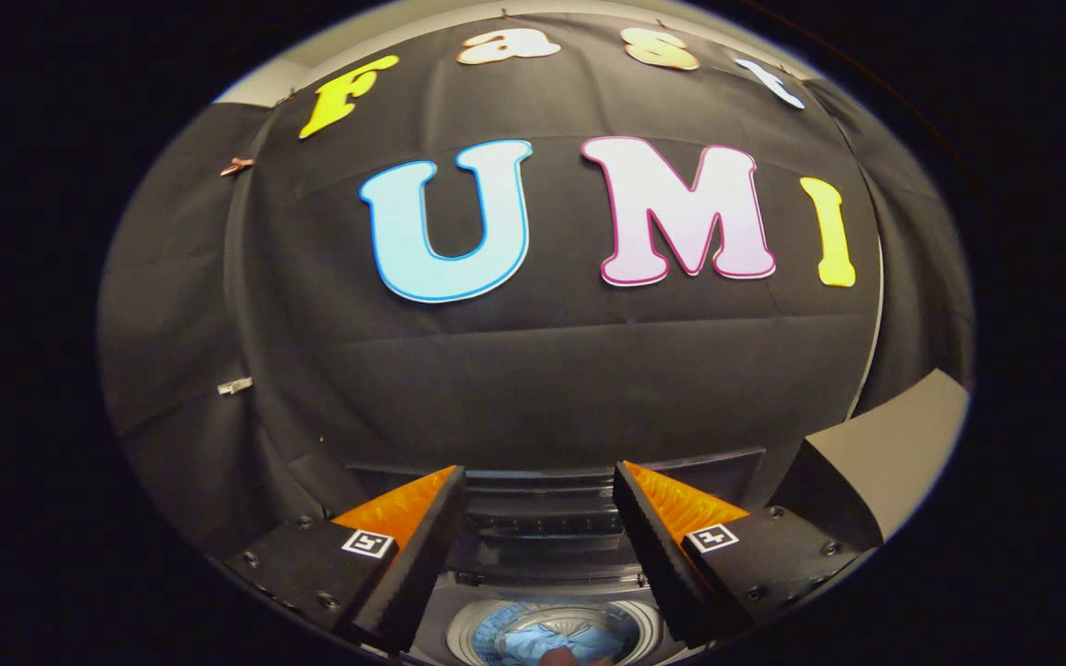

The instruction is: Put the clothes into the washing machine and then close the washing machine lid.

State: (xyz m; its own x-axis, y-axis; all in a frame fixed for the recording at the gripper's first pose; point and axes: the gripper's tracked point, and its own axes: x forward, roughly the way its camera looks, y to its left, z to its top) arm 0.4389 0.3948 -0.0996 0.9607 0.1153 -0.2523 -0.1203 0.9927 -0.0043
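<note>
Hovering above the washing machine (542, 555), the gripper (538, 527) is held wide and empty; clothes (551, 638) are seen in the drum, and the raised lid could be missed.

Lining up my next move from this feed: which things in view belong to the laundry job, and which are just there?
Job:
- washing machine, below and ahead of the fingers
- its round drum opening, between the fingers
- blue clothes lying inside the drum
- gripper, fingers apart, holding nothing

Just there:
- black cloth wall behind the machine
- small clips on the cloth
- grey panel beside the wall
</note>
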